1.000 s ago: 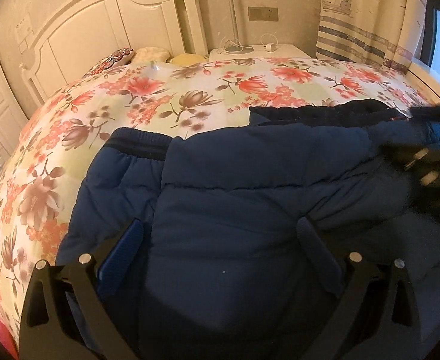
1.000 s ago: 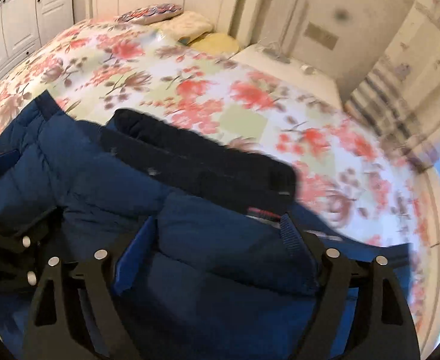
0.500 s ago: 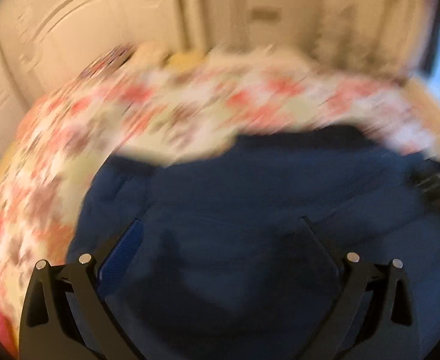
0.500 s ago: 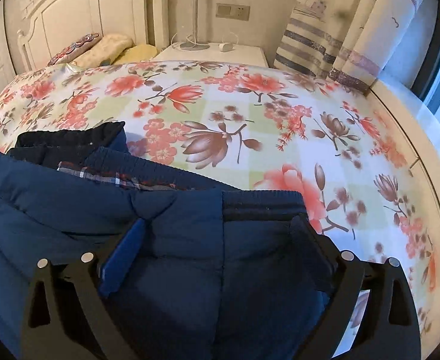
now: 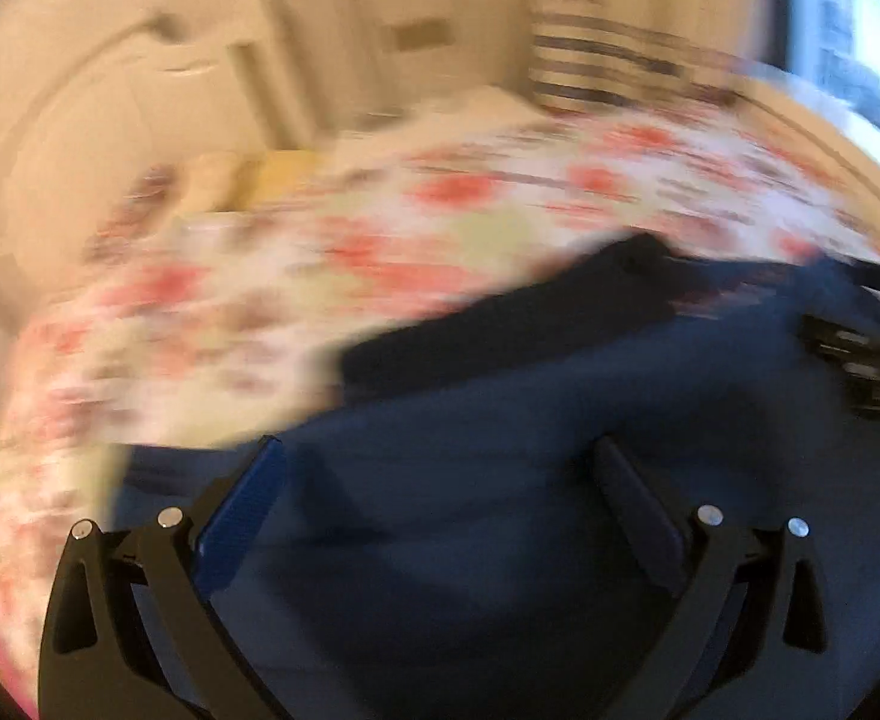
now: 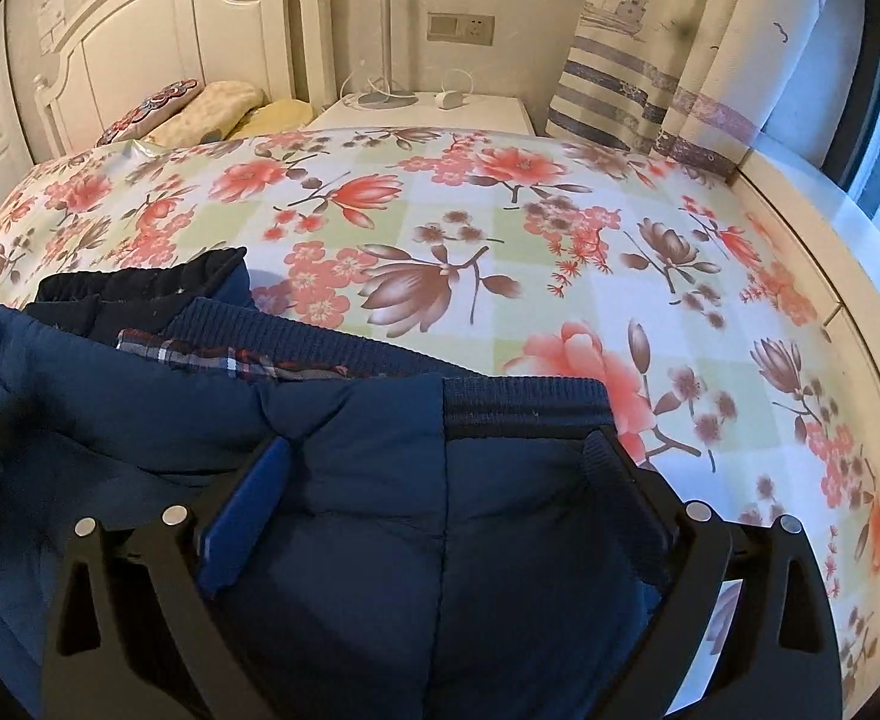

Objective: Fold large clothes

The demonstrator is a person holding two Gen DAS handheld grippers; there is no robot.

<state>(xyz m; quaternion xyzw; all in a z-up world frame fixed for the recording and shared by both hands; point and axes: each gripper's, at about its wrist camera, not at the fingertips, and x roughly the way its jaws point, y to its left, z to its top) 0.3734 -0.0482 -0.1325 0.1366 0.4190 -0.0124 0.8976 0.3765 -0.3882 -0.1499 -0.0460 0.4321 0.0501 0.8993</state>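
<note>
A dark blue padded jacket (image 6: 344, 480) lies on a floral bedsheet (image 6: 500, 228), with a ribbed hem (image 6: 524, 405), a plaid lining (image 6: 224, 357) and a dark collar (image 6: 140, 288). My right gripper (image 6: 440, 456) is open, its fingers spread wide over the jacket near the hem. The left wrist view is blurred by motion; my left gripper (image 5: 440, 462) is open over the jacket (image 5: 500, 480). The right gripper shows as a dark shape at the right edge (image 5: 866, 360) of that view.
A white headboard (image 6: 158, 30) and pillows (image 6: 212, 108) are at the far left. A white nightstand (image 6: 428, 111) with a lamp pole and cables stands behind the bed. Striped curtains (image 6: 668, 60) and a window ledge (image 6: 824, 228) run along the right.
Both grippers have swung over the jacket. The right view turned from the jacket's middle toward its right hem. The left view is now in fast motion and blurred.
</note>
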